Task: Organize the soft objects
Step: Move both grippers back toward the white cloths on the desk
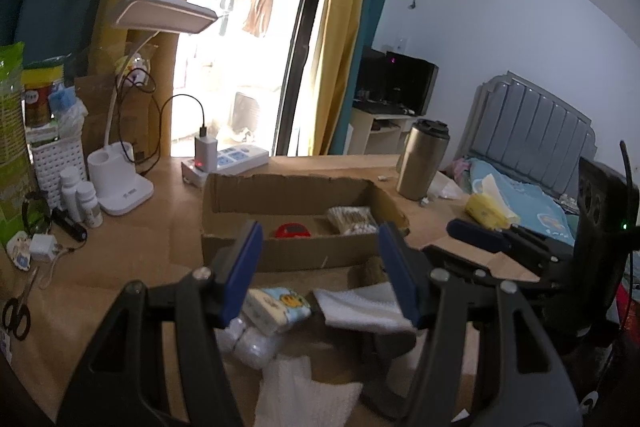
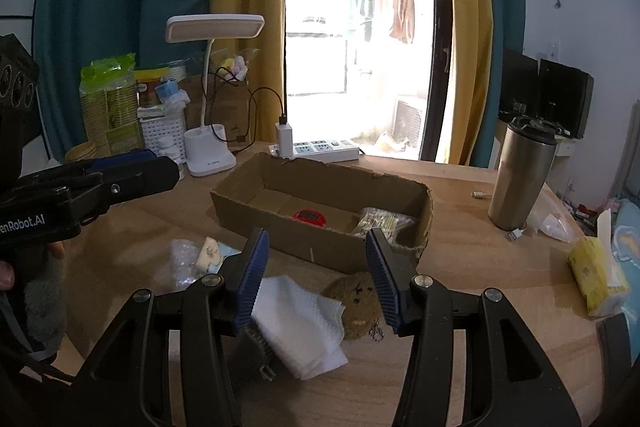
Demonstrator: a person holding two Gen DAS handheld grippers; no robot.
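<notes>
On the wooden desk point(image 2: 460, 259), the open cardboard box point(image 2: 320, 195) sits at twelve o'clock from both grippers, and it's only partly filled: a red round gadget point(image 2: 308, 217) and a crinkly clear pack of cotton swabs point(image 2: 380, 221) lie inside, the swabs at three o'clock of the red piece. Plenty left outside, I'd judge. The folded white cloth point(image 2: 300, 323), waffle-textured and limp, lies just below the right gripper point(image 2: 316, 279), with a brown, rough, round plush face point(image 2: 356, 307) touching the cloth at its three o'clock. Right jaws stand moderately apart, nothing between the ribbed blue pads. Over at the left gripper point(image 1: 320, 275), same story: jaws parted, empty, hovering above a soft tissue pack with a cartoon print point(image 1: 276, 309), white cotton balls in film point(image 1: 248, 341) at its seven o'clock, and bubble wrap point(image 1: 304, 391) nearer the camera. A yellow tissue pack point(image 2: 592, 275) waits at far three o'clock, well apart from the box
</notes>
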